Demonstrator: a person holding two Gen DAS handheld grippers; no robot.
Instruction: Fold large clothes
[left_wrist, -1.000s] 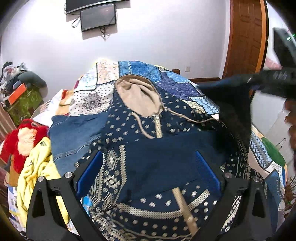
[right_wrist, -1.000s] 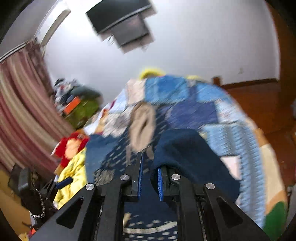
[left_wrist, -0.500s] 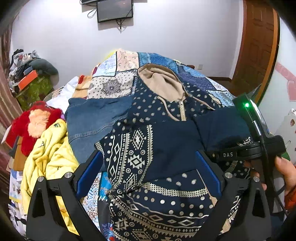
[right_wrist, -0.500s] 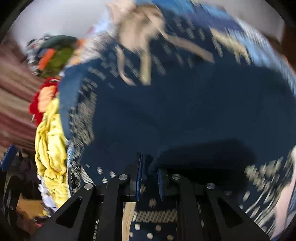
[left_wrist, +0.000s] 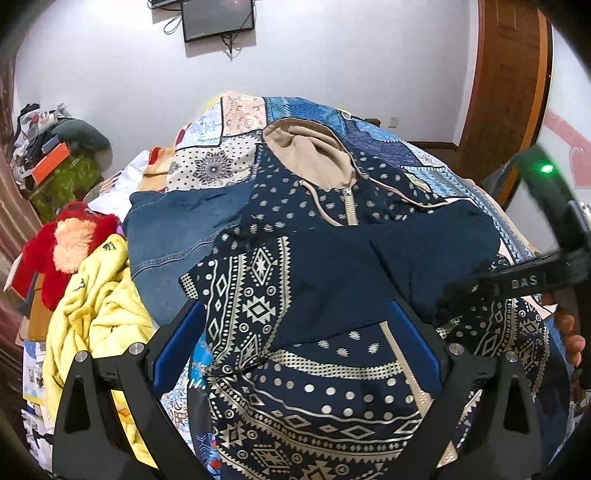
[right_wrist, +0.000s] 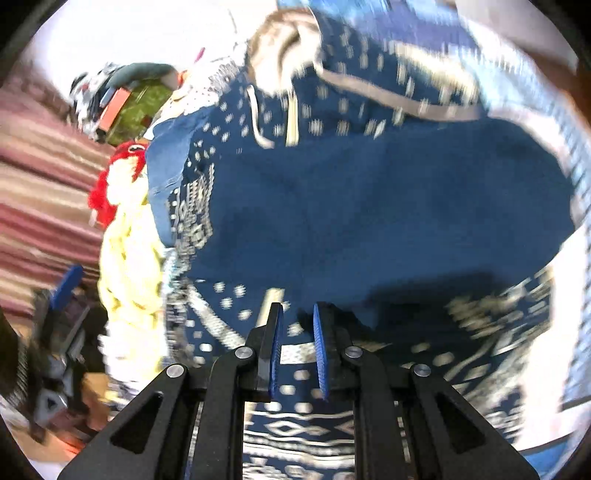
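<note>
Right gripper (right_wrist: 297, 349) hangs low over the navy patterned hoodie (left_wrist: 332, 266), its blue pads nearly together with only a narrow gap and no cloth pinched between them. Left gripper (left_wrist: 295, 354) stands wide apart at the bottom of its frame – the hoodie lies spread across the patchwork bed (left_wrist: 236, 122), filling the centre, beige hood (left_wrist: 310, 155) toward the top.
</note>
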